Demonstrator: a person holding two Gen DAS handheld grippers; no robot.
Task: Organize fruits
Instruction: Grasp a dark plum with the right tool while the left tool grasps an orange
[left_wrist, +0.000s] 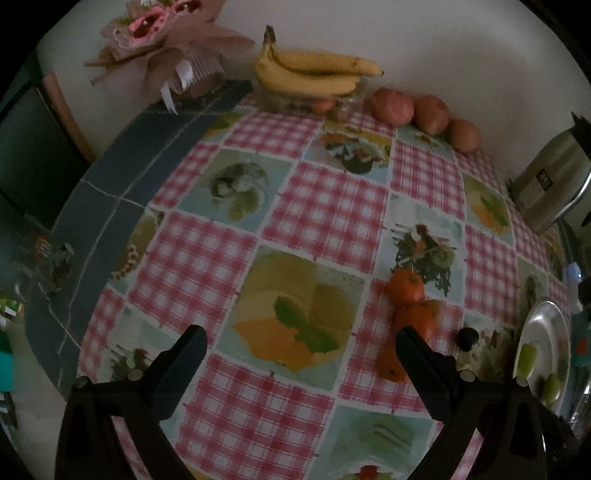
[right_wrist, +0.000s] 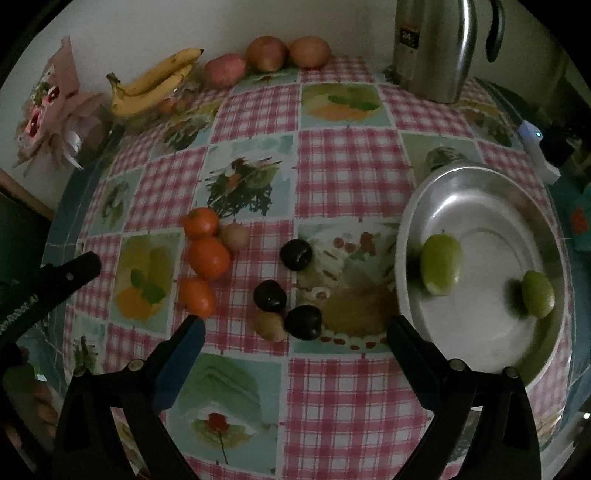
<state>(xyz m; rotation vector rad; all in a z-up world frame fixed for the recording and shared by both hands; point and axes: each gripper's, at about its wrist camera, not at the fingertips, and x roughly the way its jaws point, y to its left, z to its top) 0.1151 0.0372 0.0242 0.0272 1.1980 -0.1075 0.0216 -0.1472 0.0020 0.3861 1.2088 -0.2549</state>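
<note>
Three oranges lie in a row on the checked tablecloth, also in the left wrist view. Three dark plums and two small brownish fruits lie beside them. A metal plate at the right holds two green fruits; it shows in the left wrist view too. My right gripper is open and empty, just before the plums. My left gripper is open and empty above the cloth, left of the oranges; its finger shows at the left of the right wrist view.
A banana bunch on a clear dish, three reddish apples and a wrapped bouquet stand along the back wall. A steel kettle stands at the back right. The table edge drops off at the left.
</note>
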